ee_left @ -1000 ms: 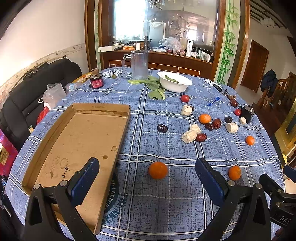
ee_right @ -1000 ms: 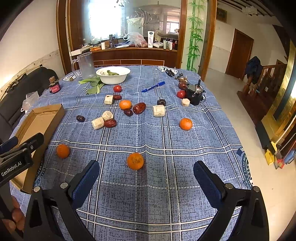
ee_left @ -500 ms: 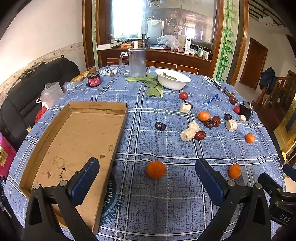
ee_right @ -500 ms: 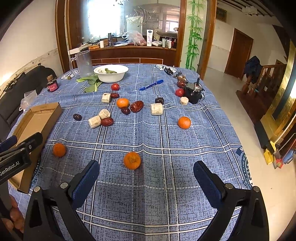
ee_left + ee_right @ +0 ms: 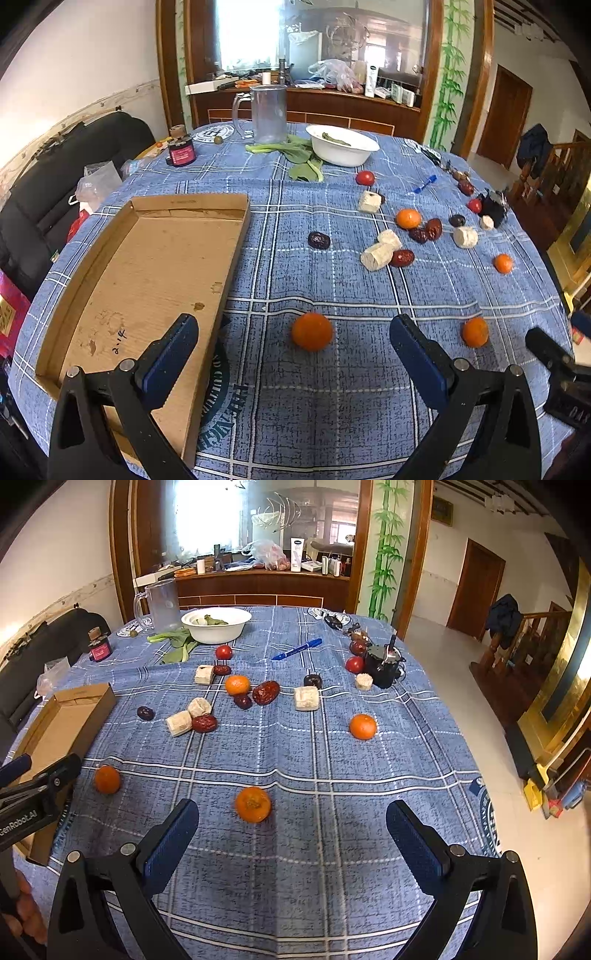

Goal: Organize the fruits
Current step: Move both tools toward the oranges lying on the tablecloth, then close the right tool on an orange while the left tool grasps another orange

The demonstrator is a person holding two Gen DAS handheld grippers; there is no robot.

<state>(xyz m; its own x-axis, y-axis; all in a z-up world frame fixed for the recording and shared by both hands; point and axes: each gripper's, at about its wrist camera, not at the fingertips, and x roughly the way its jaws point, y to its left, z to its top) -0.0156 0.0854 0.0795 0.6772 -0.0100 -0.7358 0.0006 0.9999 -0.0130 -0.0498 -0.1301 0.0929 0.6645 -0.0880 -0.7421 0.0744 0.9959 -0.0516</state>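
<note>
Left wrist view: left gripper (image 5: 293, 347) spread wide, holding nothing, hovering over the blue checked tablecloth (image 5: 332, 398).
Cardboard tray (image 5: 92, 266): bare inside, left of that gripper.
Nearest orange (image 5: 312, 331): on the cloth just right of the tray, between the blue pads, untouched.
Right wrist view: right gripper (image 5: 291, 830) also wide apart and unloaded.
Second orange (image 5: 253, 804): right of the tray, between those pads.
Dates, white chunks, tomatoes: scattered beyond the tray's far right.
</note>
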